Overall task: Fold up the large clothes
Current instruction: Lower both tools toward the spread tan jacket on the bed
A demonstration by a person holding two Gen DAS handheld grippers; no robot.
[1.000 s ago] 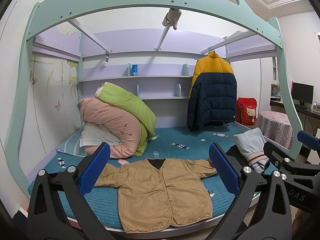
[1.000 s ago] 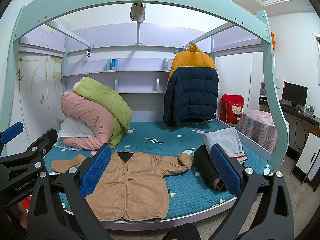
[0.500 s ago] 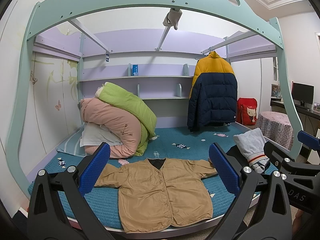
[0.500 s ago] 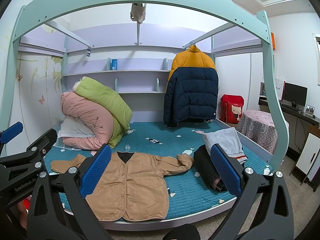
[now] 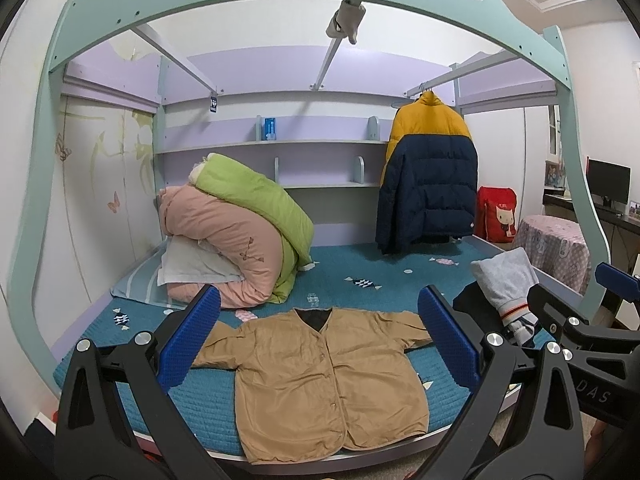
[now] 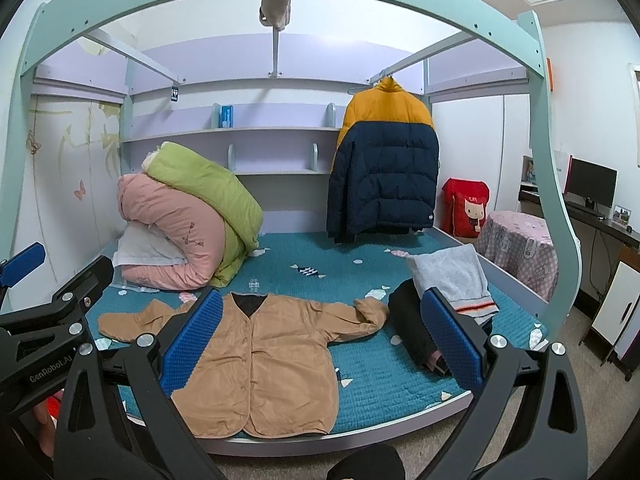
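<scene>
Jacket place: the tan jacket (image 5: pixel 320 376) lies flat on the teal bed (image 5: pixel 360 276), at the near edge; it is beyond both my tongs, untouched
Left tongs: my left tongs (image 5: pixel 318 340) are spread wide, holding nothing; the jacket shows between their blue pads
Right tongs: my right tongs (image 6: pixel 320 340) are spread too, empty; the jacket (image 6: pixel 264 360) lies left of their middle, and a dark and grey clothes pile (image 6: pixel 440 304) sits behind the right pad
Change: against the pictures half a second and a second back, nothing has shifted; jacket and tongs match
Jacket look: front up, closed, dark lining at the V neck; sleeves stretched out left and right; the right cuff is crumpled
</scene>
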